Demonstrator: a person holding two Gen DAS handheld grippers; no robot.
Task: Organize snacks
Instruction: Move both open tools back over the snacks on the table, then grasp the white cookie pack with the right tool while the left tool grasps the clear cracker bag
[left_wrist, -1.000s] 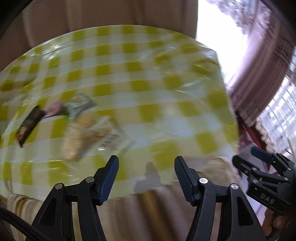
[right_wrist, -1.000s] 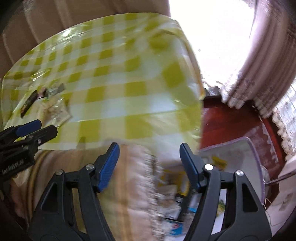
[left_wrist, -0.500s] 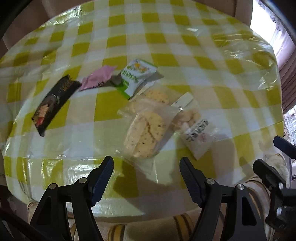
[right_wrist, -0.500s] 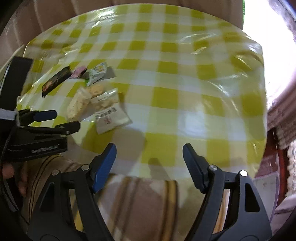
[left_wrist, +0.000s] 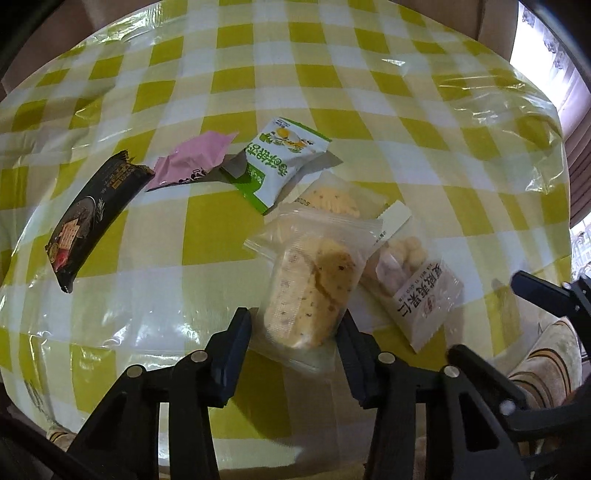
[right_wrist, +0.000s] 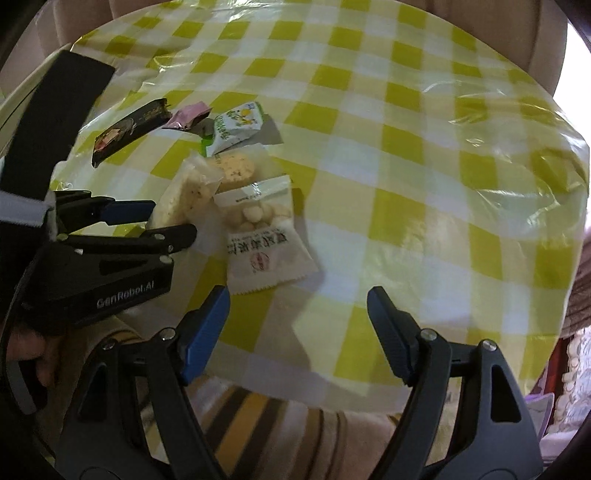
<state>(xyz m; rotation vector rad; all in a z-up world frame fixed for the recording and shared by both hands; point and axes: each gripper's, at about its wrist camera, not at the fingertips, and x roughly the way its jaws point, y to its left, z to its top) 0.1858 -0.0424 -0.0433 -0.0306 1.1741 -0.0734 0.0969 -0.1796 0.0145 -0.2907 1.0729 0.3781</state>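
Around the clear cracker bag, your landmark, five other snacks lie loose on the checked table: a second cracker bag behind it, the white nut pouch touching its right side, then the green-and-white pack, pink wrapper and black bar farther left. Nothing looks sorted yet. Your left gripper has just been closing with the landmark bag between its fingers; whether the pads press it is hard to tell. Your right gripper hangs open and empty, nearer you than the nut pouch. No container shows.
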